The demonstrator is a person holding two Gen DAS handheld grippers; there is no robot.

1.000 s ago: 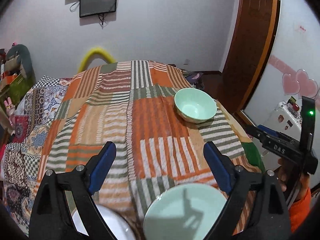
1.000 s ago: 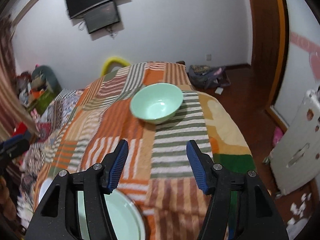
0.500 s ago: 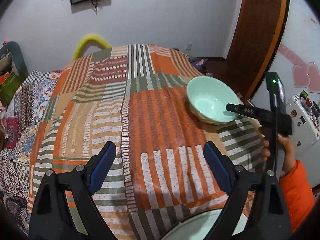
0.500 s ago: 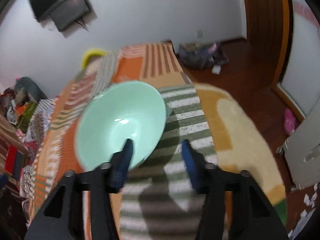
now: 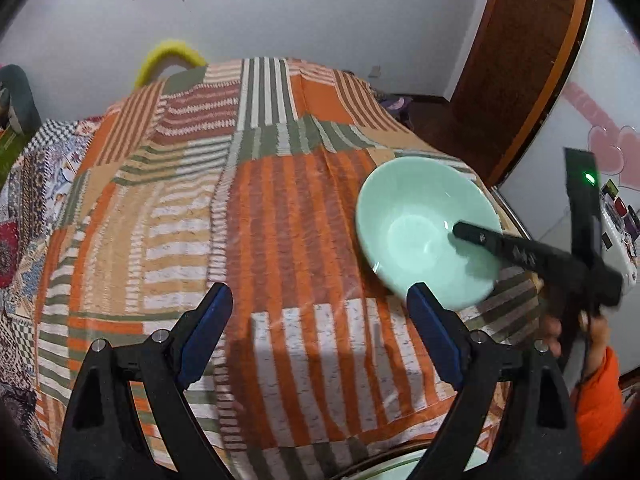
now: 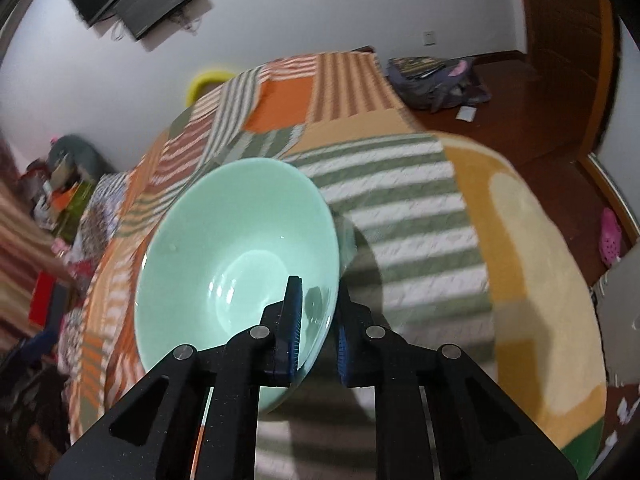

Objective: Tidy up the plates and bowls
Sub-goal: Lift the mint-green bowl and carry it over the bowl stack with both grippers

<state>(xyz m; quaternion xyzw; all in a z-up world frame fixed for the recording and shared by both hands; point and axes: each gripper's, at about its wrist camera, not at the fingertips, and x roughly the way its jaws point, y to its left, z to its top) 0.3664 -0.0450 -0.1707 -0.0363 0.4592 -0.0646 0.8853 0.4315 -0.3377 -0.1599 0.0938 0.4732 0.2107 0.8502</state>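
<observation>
While our right gripper (image 6: 318, 332) is clamping the near rim of the green bowl (image 6: 236, 248), we are holding our left gripper (image 5: 320, 332) apart, readying a steady lift.

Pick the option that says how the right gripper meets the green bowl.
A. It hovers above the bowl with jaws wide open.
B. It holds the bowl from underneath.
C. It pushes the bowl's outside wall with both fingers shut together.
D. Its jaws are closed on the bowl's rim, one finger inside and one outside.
D: in the right wrist view the right gripper pinches the near rim of the green bowl, one blue pad inside, the other outside.
</observation>
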